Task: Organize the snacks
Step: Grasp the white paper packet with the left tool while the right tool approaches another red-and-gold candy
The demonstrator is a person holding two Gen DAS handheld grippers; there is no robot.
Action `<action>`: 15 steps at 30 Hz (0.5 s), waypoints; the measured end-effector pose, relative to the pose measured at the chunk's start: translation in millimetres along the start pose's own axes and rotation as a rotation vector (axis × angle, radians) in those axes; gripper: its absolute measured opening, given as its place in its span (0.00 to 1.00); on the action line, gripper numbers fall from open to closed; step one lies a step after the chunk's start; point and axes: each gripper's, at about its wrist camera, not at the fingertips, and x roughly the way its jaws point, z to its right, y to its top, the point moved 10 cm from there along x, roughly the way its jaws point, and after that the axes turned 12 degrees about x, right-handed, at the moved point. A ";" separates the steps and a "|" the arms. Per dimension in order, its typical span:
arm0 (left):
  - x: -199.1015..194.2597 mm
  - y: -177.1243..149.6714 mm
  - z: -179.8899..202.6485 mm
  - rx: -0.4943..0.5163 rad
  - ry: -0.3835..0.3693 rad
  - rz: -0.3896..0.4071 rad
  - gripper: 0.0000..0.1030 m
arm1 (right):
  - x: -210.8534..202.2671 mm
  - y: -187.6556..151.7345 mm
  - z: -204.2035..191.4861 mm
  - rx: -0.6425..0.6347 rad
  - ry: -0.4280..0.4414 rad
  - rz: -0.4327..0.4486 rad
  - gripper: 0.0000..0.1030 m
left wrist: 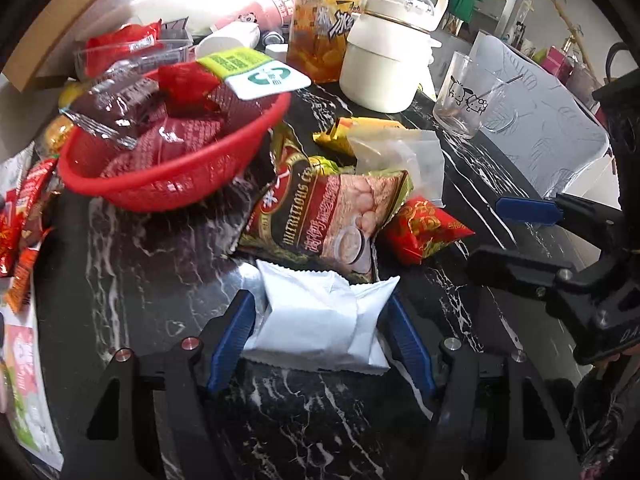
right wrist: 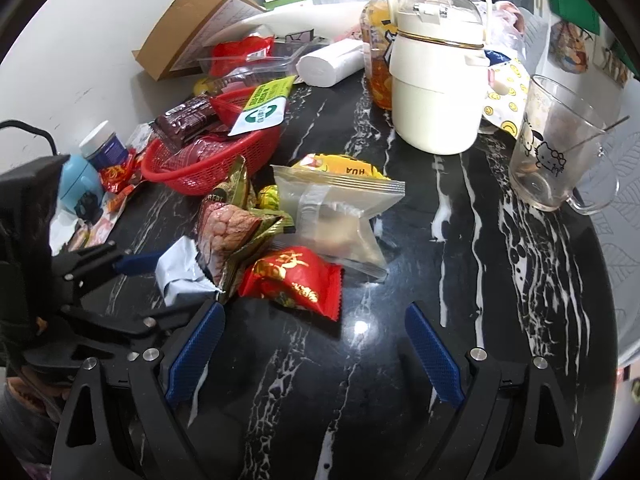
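Writing "NUTRITIOUS" shows on one cereal sachet at frame centre; left gripper seemingly pinches one white packet (no label readable); right gripper spread, empty.

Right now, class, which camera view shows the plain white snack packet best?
The left wrist view: the white packet lies whole and close between the left gripper's blue jaws. The right wrist view shows the packet only at its left side, crumpled and partly hidden behind the cereal sachet.
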 end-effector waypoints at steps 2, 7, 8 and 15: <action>-0.5 -1.1 1.9 0.006 0.011 0.009 0.51 | 1.3 0.9 0.4 0.005 0.006 -0.002 0.90; -6.3 -8.4 3.9 0.003 0.025 0.010 0.48 | 7.5 4.2 -2.1 0.006 0.018 -0.013 0.90; -8.4 -10.5 2.4 -0.004 0.031 0.010 0.48 | 9.8 5.4 -3.1 0.006 0.023 -0.017 0.90; -18.0 -21.5 -9.3 -0.084 0.051 0.006 0.48 | 22.8 9.5 -10.9 -0.003 0.044 -0.029 0.90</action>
